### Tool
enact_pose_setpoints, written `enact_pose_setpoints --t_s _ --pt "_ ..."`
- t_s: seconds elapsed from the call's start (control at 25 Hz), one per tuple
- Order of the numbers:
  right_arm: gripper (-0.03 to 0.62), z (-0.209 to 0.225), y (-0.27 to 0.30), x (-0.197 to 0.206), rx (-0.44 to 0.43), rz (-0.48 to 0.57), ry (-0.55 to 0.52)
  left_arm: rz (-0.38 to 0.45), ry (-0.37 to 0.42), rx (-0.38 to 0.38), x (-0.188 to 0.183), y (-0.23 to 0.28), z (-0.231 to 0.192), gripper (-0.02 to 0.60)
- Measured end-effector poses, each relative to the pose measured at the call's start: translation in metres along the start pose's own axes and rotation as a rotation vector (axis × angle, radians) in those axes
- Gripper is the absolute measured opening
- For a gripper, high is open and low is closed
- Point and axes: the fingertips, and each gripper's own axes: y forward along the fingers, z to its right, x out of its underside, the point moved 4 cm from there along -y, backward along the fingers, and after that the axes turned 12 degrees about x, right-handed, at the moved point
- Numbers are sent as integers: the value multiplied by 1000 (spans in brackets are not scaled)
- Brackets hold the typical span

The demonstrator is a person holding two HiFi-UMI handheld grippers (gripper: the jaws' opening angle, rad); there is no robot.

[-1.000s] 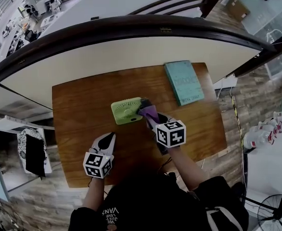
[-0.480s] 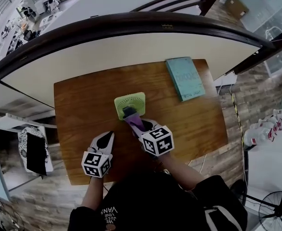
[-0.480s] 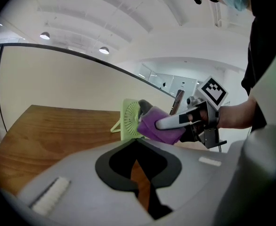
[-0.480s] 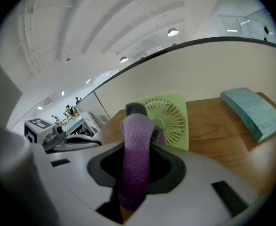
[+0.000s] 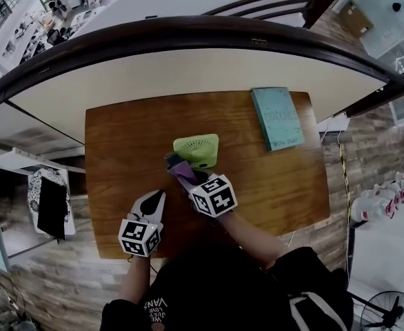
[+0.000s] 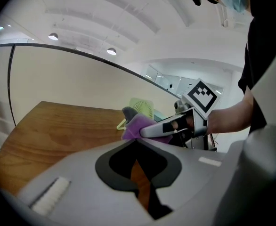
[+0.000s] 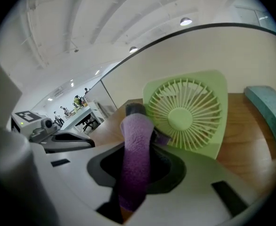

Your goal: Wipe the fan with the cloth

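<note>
Cloth (image 5: 180, 168) now at fan (image 5: 197, 149)'s left corner

The right gripper (image 5: 179, 165), clamped on the purple cloth (image 5: 184, 174), sweeps from the right side of the green fan (image 5: 199, 148) along its near edge and now sits at its near-left corner.

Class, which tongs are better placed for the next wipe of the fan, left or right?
Right: the right tongs grip the purple cloth by the green fan; the left tongs are shut, empty, and farther from it.
</note>
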Motion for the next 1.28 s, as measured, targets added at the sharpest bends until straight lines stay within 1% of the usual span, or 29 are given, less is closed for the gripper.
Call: enact_pose_setpoints --t_s 0.12,0.2,0.36,0.68,1.0,1.16,1.28 --pt "98 8 1 2 5 -6 13 -1 -10 -14 1 0 0 11" --pt "98 13 0 3 11 -7 22 -7 -7 -12 6 1 -1 11" --pt "98 25 -8 4 33 3 49 -3 -17 -2 3 7 1 11" --pt "98 67 -32 13 128 18 114 -15 2 39 1 24 9 11" --pt "98 103 -47 25 221 21 180 -25 15 61 0 28 14 11" --pt "98 115 -52 27 262 25 209 -31 18 64 0 24 13 11" --pt "98 115 -56 26 275 35 215 -33 21 67 -1 21 11 11"
